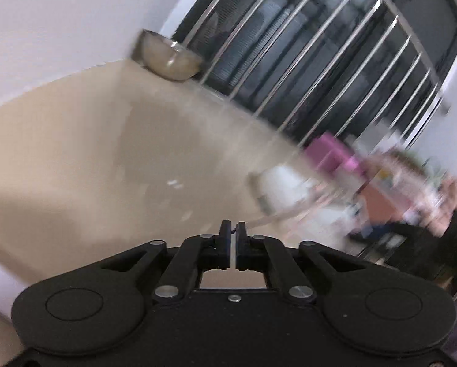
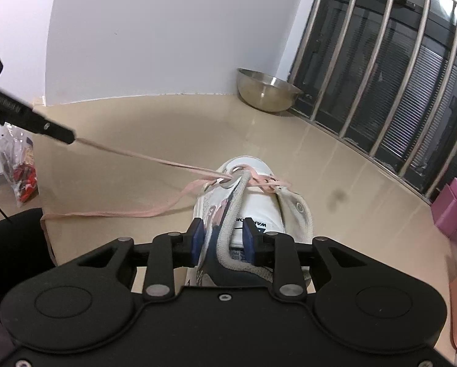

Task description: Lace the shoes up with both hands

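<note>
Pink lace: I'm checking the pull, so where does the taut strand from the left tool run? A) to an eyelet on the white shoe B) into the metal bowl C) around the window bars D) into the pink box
A: the pink lace stretches straight from the left tool to an eyelet on the white shoe.
</note>
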Demonstrator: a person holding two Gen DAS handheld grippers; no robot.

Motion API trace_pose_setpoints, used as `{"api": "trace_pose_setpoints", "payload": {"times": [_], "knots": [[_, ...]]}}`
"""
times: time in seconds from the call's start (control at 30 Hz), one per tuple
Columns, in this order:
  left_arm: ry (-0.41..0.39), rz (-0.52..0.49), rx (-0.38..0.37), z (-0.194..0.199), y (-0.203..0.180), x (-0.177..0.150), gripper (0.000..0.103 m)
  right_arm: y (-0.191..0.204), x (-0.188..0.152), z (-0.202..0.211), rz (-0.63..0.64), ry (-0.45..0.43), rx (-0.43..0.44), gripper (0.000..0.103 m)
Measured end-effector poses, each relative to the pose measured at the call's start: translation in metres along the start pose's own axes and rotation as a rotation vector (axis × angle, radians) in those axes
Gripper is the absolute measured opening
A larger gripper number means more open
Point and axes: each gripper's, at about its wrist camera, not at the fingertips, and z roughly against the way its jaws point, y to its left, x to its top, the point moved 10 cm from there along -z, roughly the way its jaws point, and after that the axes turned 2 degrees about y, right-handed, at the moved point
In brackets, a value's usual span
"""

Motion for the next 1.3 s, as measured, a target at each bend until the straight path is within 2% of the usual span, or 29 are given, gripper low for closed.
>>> {"api": "trace_pose_setpoints", "payload": {"times": [0.03,0.1,0.17,0.2,0.23,0.33,0.47,0.53,0.67,0.73,0.77,0.83,0.97,1.1,1.17,1.3], "knots": [[0.008,-0.023,0.029,0.001,0.001,0.0,0.004,0.0,0.0,-0.001,0.004,-0.002,-0.003,0.03],[-0.012,-0.058,-0.008,0.004,-0.012,0.008,0.009,0.002,0.0,-0.001,0.024,-0.007,-0.005,0.03],[-0.054,-0.11,-0.093,0.003,-0.036,0.021,0.032,0.004,-0.001,-0.001,0.053,-0.017,-0.003,0.03],[-0.067,-0.154,-0.121,-0.003,-0.049,0.027,0.05,0.005,-0.002,0.0,0.071,-0.024,-0.001,0.03],[-0.068,-0.196,-0.139,-0.013,-0.064,0.031,0.052,0.005,-0.002,0.0,0.085,-0.031,0.002,0.03],[-0.059,-0.32,-0.19,-0.049,-0.11,0.044,0.052,0.004,-0.003,0.001,0.074,-0.036,0.003,0.03],[-0.035,-0.316,-0.198,-0.073,-0.121,0.045,0.049,0.008,-0.003,0.001,0.072,-0.048,-0.036,0.035],[-0.023,-0.306,-0.2,-0.084,-0.124,0.045,0.029,0.01,-0.003,0.002,0.071,-0.052,-0.052,0.036],[0.002,-0.287,-0.203,-0.106,-0.131,0.044,0.018,0.009,-0.003,0.002,0.07,-0.058,-0.053,0.036],[0.015,-0.277,-0.204,-0.117,-0.134,0.044,0.004,0.009,-0.003,0.002,0.072,-0.065,-0.052,0.036],[0.021,-0.272,-0.205,-0.122,-0.136,0.044,0.0,0.009,-0.003,0.002,0.069,-0.069,-0.052,0.036],[0.023,-0.263,-0.2,-0.127,-0.136,0.043,0.0,0.008,-0.002,0.002,0.064,-0.076,-0.054,0.036],[0.013,-0.242,-0.209,-0.111,-0.13,0.041,0.0,0.007,-0.001,0.0,0.05,-0.08,-0.057,0.036],[-0.014,-0.256,-0.208,-0.109,-0.132,0.044,0.001,0.007,-0.001,0.0,0.051,-0.08,-0.065,0.038],[0.011,-0.28,-0.212,-0.116,-0.136,0.041,0.004,0.008,-0.001,-0.001,0.054,-0.08,-0.068,0.038],[0.056,-0.315,-0.152,-0.137,-0.138,0.035,0.004,0.008,-0.001,-0.001,0.054,-0.08,-0.074,0.038]]}}
